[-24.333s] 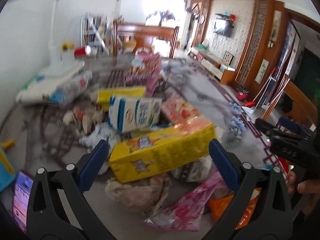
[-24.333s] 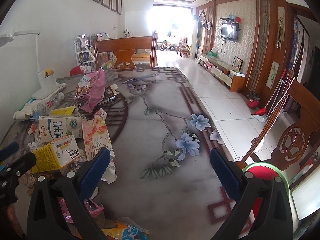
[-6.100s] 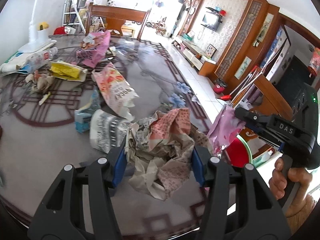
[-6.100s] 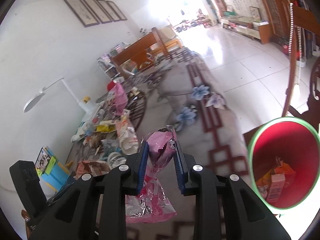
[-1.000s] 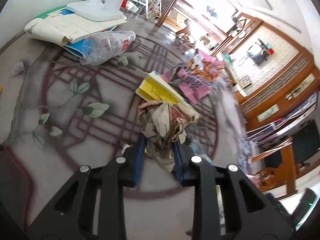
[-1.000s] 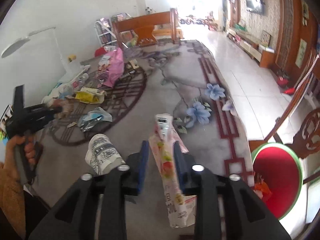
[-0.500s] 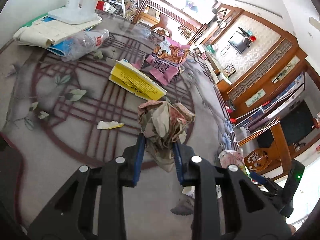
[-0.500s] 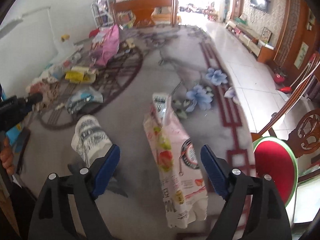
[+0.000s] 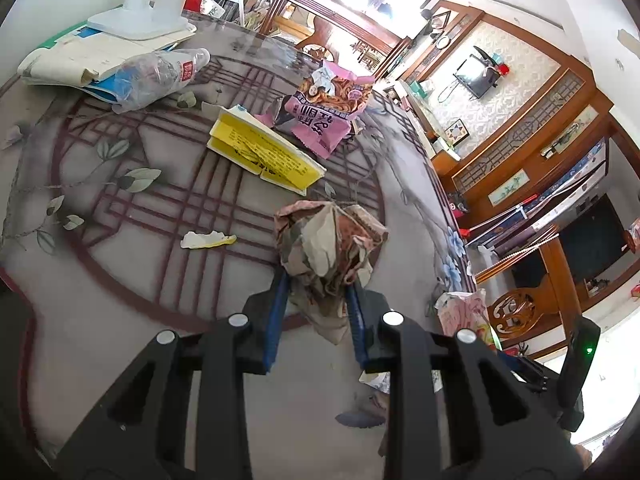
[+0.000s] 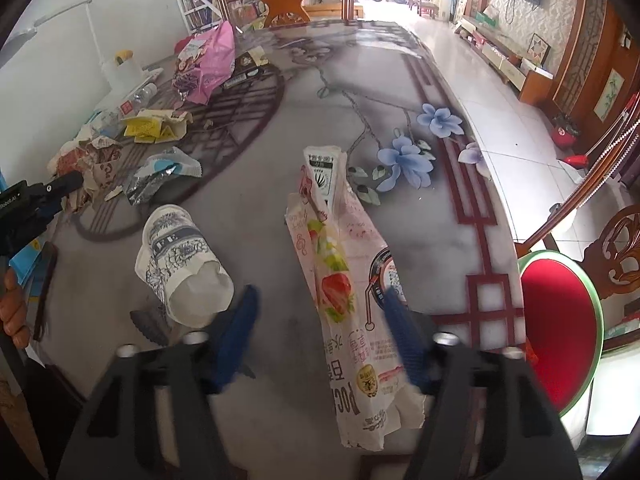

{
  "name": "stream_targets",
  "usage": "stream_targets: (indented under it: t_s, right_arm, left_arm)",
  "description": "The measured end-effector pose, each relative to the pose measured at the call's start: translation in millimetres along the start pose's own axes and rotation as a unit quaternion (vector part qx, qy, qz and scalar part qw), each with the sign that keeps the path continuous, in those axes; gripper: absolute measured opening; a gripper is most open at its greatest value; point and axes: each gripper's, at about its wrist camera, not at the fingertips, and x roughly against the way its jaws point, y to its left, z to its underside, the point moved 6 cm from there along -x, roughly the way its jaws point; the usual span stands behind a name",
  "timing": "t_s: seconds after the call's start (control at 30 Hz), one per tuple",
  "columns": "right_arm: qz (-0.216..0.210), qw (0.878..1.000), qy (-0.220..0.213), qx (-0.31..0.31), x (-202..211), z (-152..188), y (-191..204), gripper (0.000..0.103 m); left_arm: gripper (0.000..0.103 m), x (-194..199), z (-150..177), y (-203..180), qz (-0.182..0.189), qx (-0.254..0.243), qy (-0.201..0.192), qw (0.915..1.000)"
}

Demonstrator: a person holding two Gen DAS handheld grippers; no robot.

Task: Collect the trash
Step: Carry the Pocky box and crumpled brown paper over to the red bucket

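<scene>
My left gripper [image 9: 316,296] is shut on a crumpled brown paper wad [image 9: 328,240] and holds it above the table; the wad also shows in the right wrist view [image 10: 86,160]. My right gripper [image 10: 320,328] is open, its jaws on either side of a long pink-and-white snack bag [image 10: 348,292] that lies on the table near the front edge. A crushed patterned paper cup [image 10: 180,264] lies to the left of that bag. The red bin with a green rim [image 10: 560,320] stands on the floor beside the table at the right.
A silver-blue wrapper [image 10: 164,172], a flattened yellow box [image 9: 260,152], a pink snack bag [image 9: 328,108], a crushed plastic bottle [image 9: 156,76] and a small paper scrap [image 9: 206,239] lie on the table. Books and a white lamp base [image 9: 136,20] sit at the far left. A wooden chair [image 10: 616,240] stands by the bin.
My right gripper let go of the pink-and-white snack bag and opened; its jaws are now narrower around it. My left gripper has carried the paper wad to the right over the table.
</scene>
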Motion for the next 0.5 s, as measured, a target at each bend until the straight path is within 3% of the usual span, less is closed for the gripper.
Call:
stream_targets:
  t_s: [0.03, 0.1, 0.27, 0.5]
  right_arm:
    - [-0.001, 1.0, 0.003, 0.0, -0.8, 0.7, 0.3, 0.039]
    - [0.002, 1.0, -0.001, 0.001, 0.1, 0.8, -0.1, 0.019]
    - [-0.008, 1.0, -0.007, -0.008, 3.7, 0.0, -1.6, 0.009]
    - [-0.015, 0.999, -0.024, -0.016, 11.1, -4.1, -3.6, 0.009]
  left_arm:
    - [0.027, -0.1, 0.0, 0.1, 0.0, 0.0, 0.0, 1.0]
    - [0.027, -0.4, 0.0, 0.4, 0.001, 0.001, 0.001, 1.0]
    - [0.027, -0.3, 0.1, 0.6, 0.001, 0.0, 0.001, 1.0]
    - [0.027, -1.3, 0.4, 0.1, 0.0, -0.001, 0.002, 1.0]
